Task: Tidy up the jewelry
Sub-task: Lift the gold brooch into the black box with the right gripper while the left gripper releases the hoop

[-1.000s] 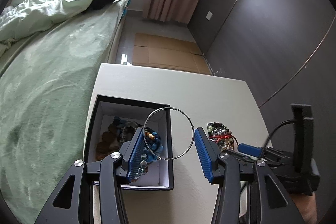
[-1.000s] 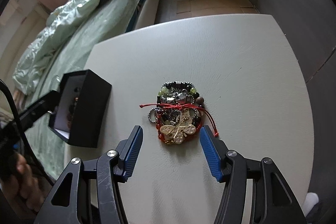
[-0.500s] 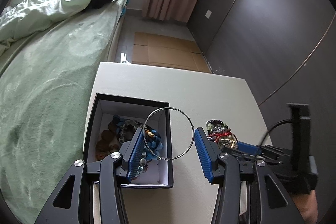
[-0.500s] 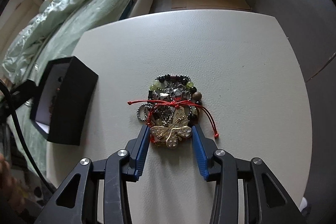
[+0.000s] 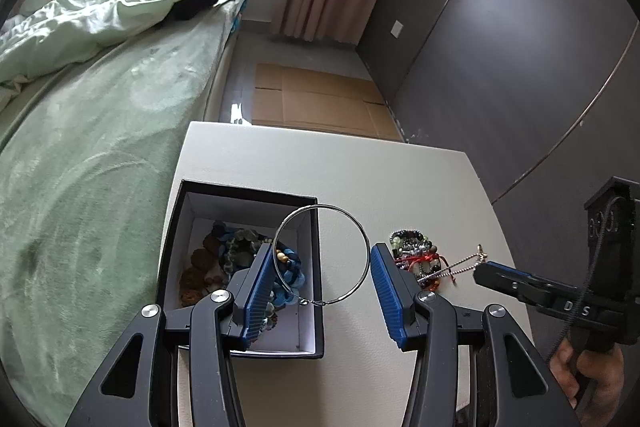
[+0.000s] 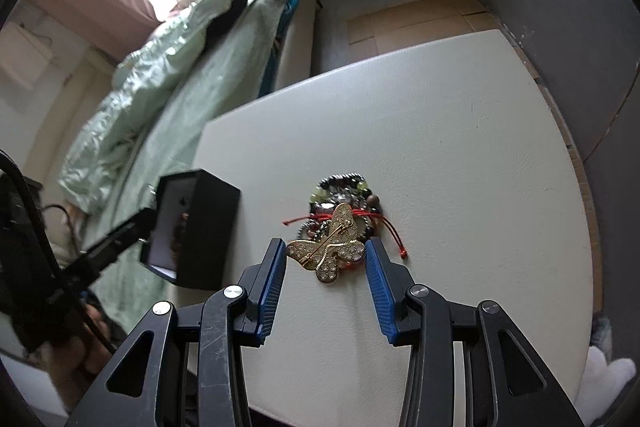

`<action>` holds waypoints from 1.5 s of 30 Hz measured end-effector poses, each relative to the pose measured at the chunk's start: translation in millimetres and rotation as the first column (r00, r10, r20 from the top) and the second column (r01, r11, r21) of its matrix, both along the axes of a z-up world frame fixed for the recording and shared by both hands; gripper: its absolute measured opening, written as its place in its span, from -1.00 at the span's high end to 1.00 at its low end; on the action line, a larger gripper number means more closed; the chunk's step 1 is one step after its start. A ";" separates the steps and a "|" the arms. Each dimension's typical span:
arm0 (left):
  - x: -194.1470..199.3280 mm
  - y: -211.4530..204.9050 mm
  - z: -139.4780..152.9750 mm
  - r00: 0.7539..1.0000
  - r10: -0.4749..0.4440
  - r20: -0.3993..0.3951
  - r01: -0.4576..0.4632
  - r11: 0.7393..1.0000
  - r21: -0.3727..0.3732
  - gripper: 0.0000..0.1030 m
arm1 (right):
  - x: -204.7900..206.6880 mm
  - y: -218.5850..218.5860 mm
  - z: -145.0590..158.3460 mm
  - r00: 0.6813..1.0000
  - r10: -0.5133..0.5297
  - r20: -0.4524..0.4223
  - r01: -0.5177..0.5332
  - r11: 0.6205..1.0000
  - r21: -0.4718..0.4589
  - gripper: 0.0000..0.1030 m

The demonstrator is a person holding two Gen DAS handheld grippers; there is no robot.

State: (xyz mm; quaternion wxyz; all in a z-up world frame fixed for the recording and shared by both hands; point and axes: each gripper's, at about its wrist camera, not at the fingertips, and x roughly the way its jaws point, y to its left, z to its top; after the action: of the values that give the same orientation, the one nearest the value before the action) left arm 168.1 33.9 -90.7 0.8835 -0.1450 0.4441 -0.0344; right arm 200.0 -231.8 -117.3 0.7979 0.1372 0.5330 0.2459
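In the left wrist view, my left gripper (image 5: 322,283) holds a thin silver hoop (image 5: 362,247) between its blue pads, above the right wall of the open black jewelry box (image 5: 176,223), which holds several beaded bracelets (image 5: 240,251). In the right wrist view, my right gripper (image 6: 326,269) is shut on a gold butterfly brooch (image 6: 330,247) and holds it tilted up just above the jewelry pile (image 6: 344,191) with its red cord. The pile (image 5: 416,259) and the right gripper also show in the left wrist view.
The white table (image 6: 460,147) stands beside a bed with green bedding (image 5: 80,127). A dark wardrobe wall (image 5: 520,67) runs along the right. Flattened cardboard (image 5: 316,99) lies on the floor beyond the table. The black box (image 6: 204,227) sits at the table's left edge.
My right gripper came down onto the pile, closed on the butterfly brooch and lifted it. My left gripper stayed over the box with the hoop.
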 end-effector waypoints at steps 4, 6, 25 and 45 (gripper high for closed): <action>-0.4 0.5 1.4 1.000 0.002 0.003 -0.002 1.000 0.001 0.03 | -1.7 7.7 2.8 1.000 0.021 -0.002 -0.021 0.999 0.027 0.19; -1.3 2.2 2.6 1.000 0.005 0.006 -0.005 1.000 -0.002 0.03 | -4.4 6.7 5.2 0.999 0.033 -0.001 -0.032 0.997 0.064 0.19; -9.7 41.7 11.1 0.995 0.090 0.033 -0.088 0.993 -0.082 0.02 | -20.4 46.4 59.6 0.977 0.040 0.211 -0.069 0.989 0.131 0.35; -11.3 56.7 10.1 0.994 0.105 0.011 -0.103 0.991 -0.088 0.03 | -34.4 67.8 78.2 0.929 0.151 0.339 -0.048 0.954 -0.295 0.36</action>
State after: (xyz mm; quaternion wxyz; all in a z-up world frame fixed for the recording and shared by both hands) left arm 156.8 90.6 -80.6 0.8804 -0.2064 0.4269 -0.0089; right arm 165.5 -164.1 -39.1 0.8791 -0.0523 0.4149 0.2289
